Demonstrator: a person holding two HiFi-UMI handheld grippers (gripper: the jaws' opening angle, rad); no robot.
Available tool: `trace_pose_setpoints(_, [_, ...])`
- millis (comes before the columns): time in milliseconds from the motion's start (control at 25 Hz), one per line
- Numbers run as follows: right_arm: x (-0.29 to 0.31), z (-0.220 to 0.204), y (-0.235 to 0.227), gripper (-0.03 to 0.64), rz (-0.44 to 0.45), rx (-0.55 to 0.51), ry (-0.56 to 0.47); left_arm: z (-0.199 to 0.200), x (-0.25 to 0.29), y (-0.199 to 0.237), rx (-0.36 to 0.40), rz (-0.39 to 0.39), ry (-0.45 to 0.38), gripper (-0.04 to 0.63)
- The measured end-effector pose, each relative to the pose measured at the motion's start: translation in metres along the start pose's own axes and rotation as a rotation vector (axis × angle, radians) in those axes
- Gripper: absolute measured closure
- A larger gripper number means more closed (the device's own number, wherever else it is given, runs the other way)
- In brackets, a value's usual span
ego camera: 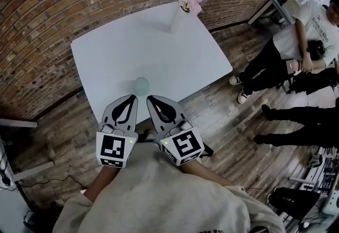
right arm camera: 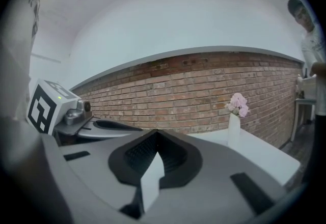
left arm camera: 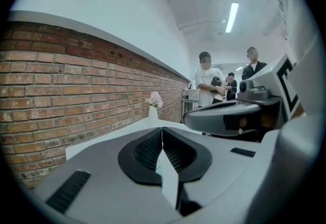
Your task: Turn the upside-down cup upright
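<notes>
A small pale green cup point(ego camera: 141, 85) stands on the white table point(ego camera: 122, 52), close to its near edge; whether its mouth faces up or down I cannot tell. Both grippers hover side by side just short of that edge, near the person's chest, tips pointing toward the cup and clear of it. My left gripper point(ego camera: 131, 98) point(left arm camera: 162, 131) is shut, with its pads meeting and nothing between them. My right gripper point(ego camera: 150, 99) point(right arm camera: 156, 136) is shut and empty as well. In the gripper views my own jaws hide the cup.
A white vase with pink flowers point(ego camera: 186, 7) point(right arm camera: 234, 121) stands at the table's far edge. A brick wall point(ego camera: 63, 9) runs behind the table. People point(ego camera: 302, 41) stand on the wooden floor to the right, beside another table point(ego camera: 270, 7).
</notes>
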State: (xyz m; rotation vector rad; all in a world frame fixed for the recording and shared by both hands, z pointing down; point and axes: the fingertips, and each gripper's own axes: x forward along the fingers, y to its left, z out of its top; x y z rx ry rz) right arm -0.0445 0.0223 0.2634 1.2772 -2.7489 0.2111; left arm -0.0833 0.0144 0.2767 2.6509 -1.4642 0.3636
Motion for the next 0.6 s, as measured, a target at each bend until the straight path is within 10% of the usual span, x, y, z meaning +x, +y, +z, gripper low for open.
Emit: trace_pose_setpoints(600, [0.001, -0.002, -0.008, 0.611, -0.004, 0.003, 0.015, -0.005, 0.008, -0.003, -0.003, -0.016, 0.035, 0.584])
